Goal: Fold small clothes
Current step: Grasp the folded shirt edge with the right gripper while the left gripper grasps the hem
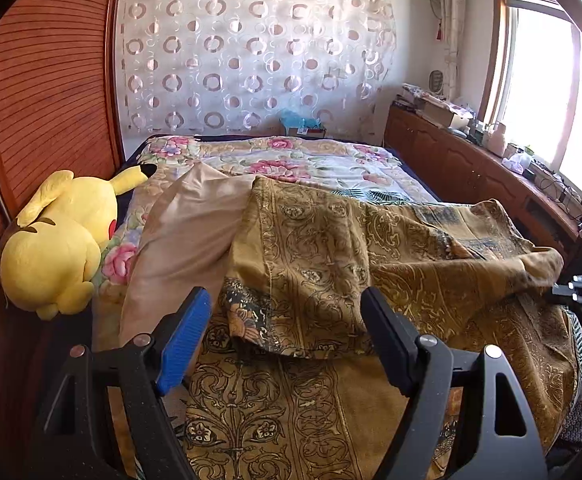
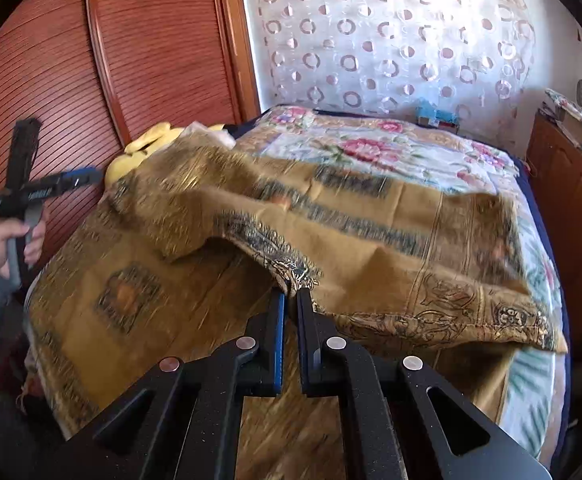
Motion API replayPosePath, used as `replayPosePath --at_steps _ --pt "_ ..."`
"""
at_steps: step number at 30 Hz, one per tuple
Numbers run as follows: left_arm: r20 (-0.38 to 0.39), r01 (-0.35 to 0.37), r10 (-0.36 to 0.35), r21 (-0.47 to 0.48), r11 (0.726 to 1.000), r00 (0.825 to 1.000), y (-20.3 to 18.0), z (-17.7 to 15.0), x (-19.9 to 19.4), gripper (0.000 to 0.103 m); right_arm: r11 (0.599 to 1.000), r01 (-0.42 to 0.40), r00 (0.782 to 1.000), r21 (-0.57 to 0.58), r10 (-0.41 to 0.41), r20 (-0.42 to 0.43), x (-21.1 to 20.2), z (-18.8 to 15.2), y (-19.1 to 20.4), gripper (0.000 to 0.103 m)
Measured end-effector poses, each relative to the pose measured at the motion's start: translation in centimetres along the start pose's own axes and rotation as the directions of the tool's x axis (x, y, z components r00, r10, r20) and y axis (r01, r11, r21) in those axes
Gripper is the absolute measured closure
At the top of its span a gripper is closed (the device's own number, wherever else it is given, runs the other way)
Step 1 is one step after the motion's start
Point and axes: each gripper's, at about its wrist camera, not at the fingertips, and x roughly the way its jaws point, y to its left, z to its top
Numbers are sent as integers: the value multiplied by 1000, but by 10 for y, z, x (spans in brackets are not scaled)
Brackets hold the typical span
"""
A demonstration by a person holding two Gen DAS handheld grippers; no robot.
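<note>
A gold-brown patterned cloth (image 1: 323,248) lies spread over the near end of the bed, with one part folded back on itself. My left gripper (image 1: 285,294) stands open just above its near fold, and its blue pad and black pad touch nothing. My right gripper (image 2: 292,293) is shut on a raised edge of the cloth (image 2: 351,232), which drapes away from the pinch. In the left wrist view the right gripper (image 1: 567,290) shows at the far right by a lifted cloth corner. In the right wrist view a hand holds the left gripper (image 2: 71,180) at the far left.
A yellow plush toy (image 1: 59,240) and a pale pink pillow (image 1: 183,232) lie at the bed's left side. A floral bedspread (image 1: 291,160) covers the far half. A wooden wardrobe (image 1: 43,80) stands left, and a cluttered wooden cabinet (image 1: 463,160) runs along the right under a window.
</note>
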Motion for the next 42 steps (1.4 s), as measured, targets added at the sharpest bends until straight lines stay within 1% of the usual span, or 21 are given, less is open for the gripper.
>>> replayPosePath --at_steps 2,5,6,11,12,13,15,19,22,23,27,28,30,31,32,33,36,39,40,41,42 --pt "-2 -4 4 -2 1000 1000 1 1 2 25 1000 3 1000 -5 -3 -25 -4 -17 0 97" --pt "-12 -3 3 -8 1000 1000 2 1 7 25 1000 18 999 1 -18 -45 -6 -31 -4 97" --pt "-16 -6 6 -6 1000 1000 2 2 8 25 1000 10 999 0 -10 -43 -9 -34 -4 97" --pt "-26 -18 18 2 1000 999 2 -1 12 25 999 42 999 20 -43 12 -34 -38 -12 92" --pt "-27 -23 23 5 1000 999 3 -2 13 25 998 54 998 22 -55 22 -39 -38 -14 85" --pt "-29 -28 28 7 1000 999 3 -2 13 25 997 70 997 28 -71 35 -43 -38 -18 66" --pt "-33 -32 32 6 999 999 5 -2 15 25 993 112 991 48 -115 69 -56 -38 -26 43" --pt "-38 -31 31 -10 999 999 13 -4 19 26 973 207 971 104 -217 96 -73 -45 -50 43" --pt "-65 -12 10 -20 1000 998 19 -5 28 52 953 249 961 174 -265 82 -72 -53 -77 43" --pt "-78 -14 13 -20 1000 997 20 -6 31 54 948 251 960 195 -269 73 -71 -57 -83 43" --pt "-102 -47 45 -14 999 994 23 -6 41 55 934 266 957 238 -285 50 -62 -66 -100 43" --pt "-108 -51 49 -16 999 993 24 -6 43 55 932 269 957 244 -288 45 -58 -64 -100 43" --pt "-119 -57 54 -23 998 991 27 -5 48 61 927 273 956 257 -291 34 -54 -62 -101 43" --pt "-125 -61 57 -25 998 991 28 -5 50 68 926 270 957 263 -288 30 -52 -61 -102 43" --pt "-133 -65 61 -24 998 989 28 -5 53 72 925 270 957 267 -288 29 -43 -52 -103 43" --pt "-141 -69 65 -24 997 988 29 -5 55 74 923 271 957 271 -289 28 -41 -48 -103 43" --pt "-150 -75 70 -25 997 986 29 -6 59 74 921 252 962 298 -272 26 -31 -34 -111 43" --pt "-160 -78 73 -21 997 984 29 -7 62 75 917 239 967 319 -255 7 -20 -28 -117 43" --pt "-161 -79 75 -15 997 984 29 -8 62 77 916 238 968 323 -250 -5 -17 -28 -118 43" --pt "-164 -82 80 -7 997 983 28 -9 62 77 915 237 969 327 -247 -10 -12 -28 -121 43" --pt "-168 -86 85 1 996 982 27 -9 63 77 915 232 970 330 -242 -11 -10 -28 -122 45"
